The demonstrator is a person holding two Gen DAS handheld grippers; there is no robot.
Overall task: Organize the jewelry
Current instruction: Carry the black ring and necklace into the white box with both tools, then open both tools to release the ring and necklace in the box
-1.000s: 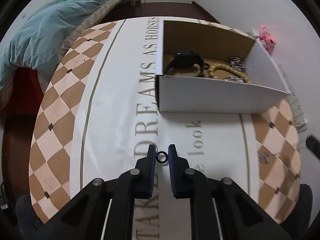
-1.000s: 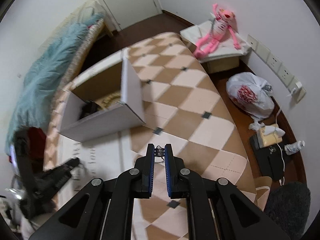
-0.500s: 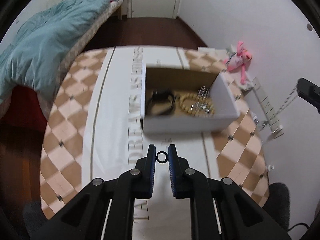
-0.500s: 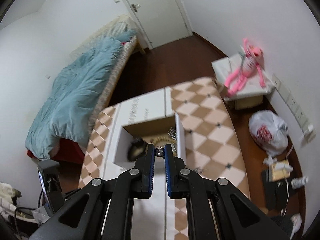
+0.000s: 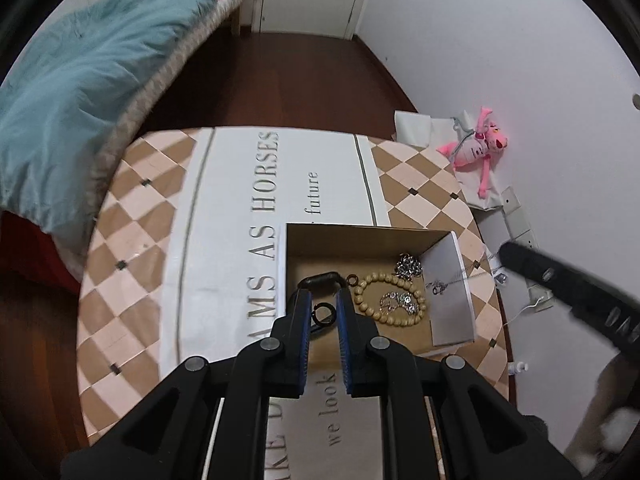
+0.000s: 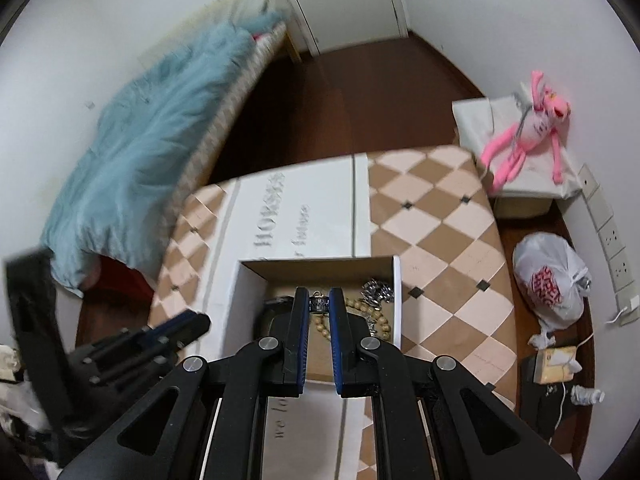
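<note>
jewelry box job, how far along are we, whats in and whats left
Done: the wooden bead bracelet, black watch and silver chain pieces lie in the open cardboard box. In hand: left gripper pinches a small black ring, right gripper a small dark ring, both over the box. Left: dropping both in.

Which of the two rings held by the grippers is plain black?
The thin black ring in the left gripper; the right gripper holds a patterned silver ring.

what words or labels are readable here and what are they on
"AMS AS HORSES": white table runner, start hidden.
"future": same runner.
"we look": runner's near end, between the left hand-held gripper arms.
Red print on the plastic bag: too blurred to read.
</note>
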